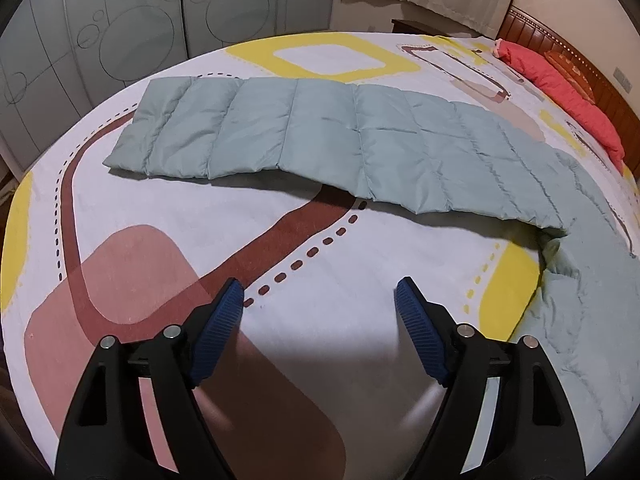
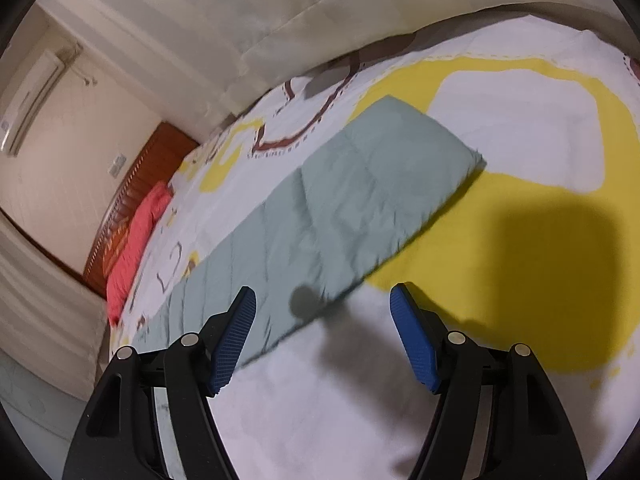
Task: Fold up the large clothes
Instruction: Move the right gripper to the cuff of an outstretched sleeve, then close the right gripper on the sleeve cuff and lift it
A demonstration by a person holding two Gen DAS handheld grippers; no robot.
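While both jaws stand spread and empty over the patterned bed (image 1: 328, 340), the left gripper (image 1: 320, 304) and right gripper (image 2: 323, 308) hover between folds. At twelve o'clock, the grey-green quilted garment (image 1: 340, 136) lies as a long strip, bunched at three o'clock. Next likely comes grasping an end to fold it shorter.

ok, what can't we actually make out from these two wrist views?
- Right end of the green quilted garment: left wrist view, runs off the frame edge, so its full shape is unknown.
- Same garment in the right wrist view: motion blur hides the stitching, and the left finger of the right tool covers part of its near edge.
- Layers under the fold: hidden by the top layer.
- Red bedding by the headboard: too small to identify.
- Left tool: open over bare bedspread.
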